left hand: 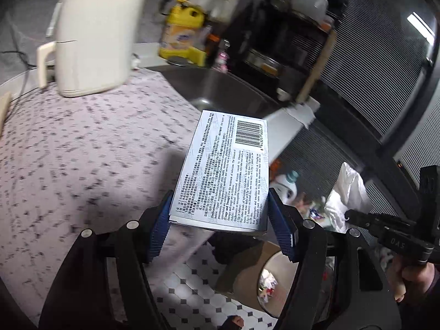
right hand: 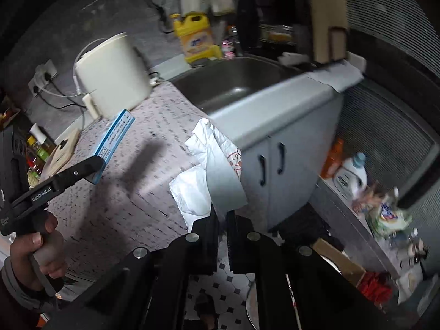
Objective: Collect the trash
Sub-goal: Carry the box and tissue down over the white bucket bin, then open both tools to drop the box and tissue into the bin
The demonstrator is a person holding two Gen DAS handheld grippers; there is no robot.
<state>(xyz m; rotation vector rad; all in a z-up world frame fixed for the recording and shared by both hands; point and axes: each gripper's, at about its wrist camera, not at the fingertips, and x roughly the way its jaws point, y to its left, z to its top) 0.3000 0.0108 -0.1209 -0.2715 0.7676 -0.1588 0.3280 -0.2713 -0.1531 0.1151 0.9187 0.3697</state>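
Speckled counter (left hand: pixel 82 151) — left gripper (left hand: pixel 220 214) clamps box (left hand: pixel 222 170), right gripper (right hand: pixel 222 220) bag (right hand: pixel 211 170).

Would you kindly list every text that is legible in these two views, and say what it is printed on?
"GenRobot.AI": on the left gripper arm.
"DAS": on the right gripper body.
Box: barcode and dense small print, too small to quote reliably.
Yellow bottle label: blurred.
White bottle label: blurred.

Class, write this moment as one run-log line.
left gripper: shut on box | right gripper: shut on plastic bag | both above counter edge | bin below
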